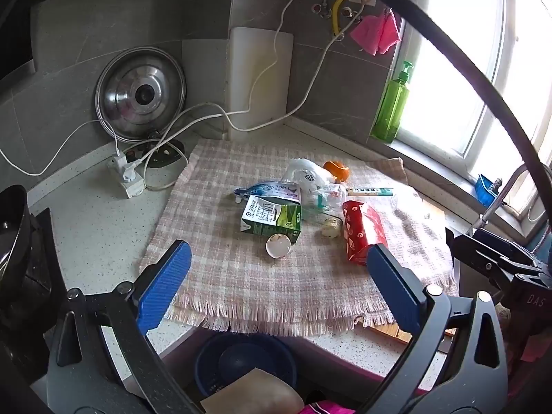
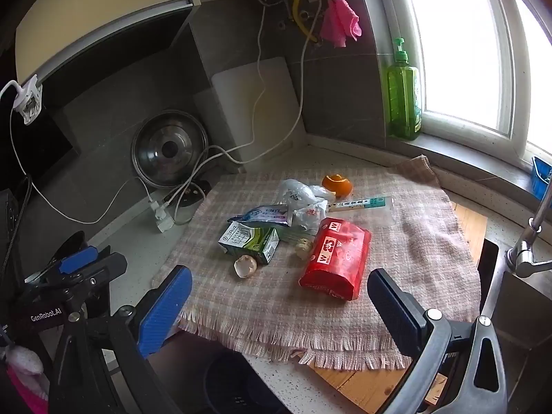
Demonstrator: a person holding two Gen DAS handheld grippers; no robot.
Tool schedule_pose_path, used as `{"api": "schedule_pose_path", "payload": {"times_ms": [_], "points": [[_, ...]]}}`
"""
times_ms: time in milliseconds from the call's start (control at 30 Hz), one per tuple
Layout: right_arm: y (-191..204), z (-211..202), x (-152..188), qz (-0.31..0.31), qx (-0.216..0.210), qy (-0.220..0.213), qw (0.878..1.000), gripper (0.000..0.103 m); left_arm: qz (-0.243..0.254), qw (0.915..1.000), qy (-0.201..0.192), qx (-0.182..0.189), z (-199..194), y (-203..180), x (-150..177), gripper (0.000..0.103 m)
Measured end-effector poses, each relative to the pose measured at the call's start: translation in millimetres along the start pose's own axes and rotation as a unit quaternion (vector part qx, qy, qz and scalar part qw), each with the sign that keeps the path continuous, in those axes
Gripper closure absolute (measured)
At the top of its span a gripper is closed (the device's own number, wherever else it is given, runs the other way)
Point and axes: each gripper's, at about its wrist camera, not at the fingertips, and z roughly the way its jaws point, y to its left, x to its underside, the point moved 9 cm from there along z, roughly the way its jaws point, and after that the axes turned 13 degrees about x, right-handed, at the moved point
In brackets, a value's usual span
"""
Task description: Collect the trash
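Left wrist view: kitchen corner, speckled pale countertop (image 1: 96, 214) under grey tiled wall.
Cloth: pink checked fringed mat (image 1: 241, 269) spread on counter, front fringe hanging over counter edge, back right corner folded up near window sill.
Trash: all on mat, clustered centre-back. Green-white milk carton (image 1: 272, 219) lying on side; eggshell half (image 1: 277, 245) touching its front; red packet (image 1: 362, 234) right of carton; small beige scrap (image 1: 330, 227) between carton and packet.
Trash, rear: blue-white pouch (image 1: 267, 189) behind carton, crumpled clear plastic bags (image 1: 308, 176), orange peel (image 1: 336, 169), chopstick wrapper (image 1: 371, 191) lying flat.
Left gripper (image 1: 279, 276): jaws spread wide, nothing between them, over front of mat, short of the trash.
Right gripper (image 2: 279, 288): jaws wide apart, empty, red packet just ahead, no contact.
Below counter: dark blue bin (image 1: 245, 362) just under front edge.
Back wall: steel pot lid (image 1: 140, 95) leaning, white cutting board (image 1: 258, 76) upright, power strip (image 1: 126, 172) with white cables, pink rag (image 1: 376, 34) hanging.
Window side: bright window, green pump bottle (image 1: 393, 103) on sill.
Right wrist view: sink faucet (image 2: 528, 245) at right edge, wooden board (image 2: 469, 224) partly under mat.
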Motion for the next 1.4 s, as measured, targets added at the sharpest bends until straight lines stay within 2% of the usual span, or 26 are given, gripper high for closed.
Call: {"api": "schedule_pose_path", "payload": {"times_ms": [1400], "points": [[4.1,-2.0,-0.1,0.009,-0.016,0.004,1.000,0.000,-0.005,1.0000,-0.006,0.003,-5.1,-6.7,-0.1,0.000]]}}
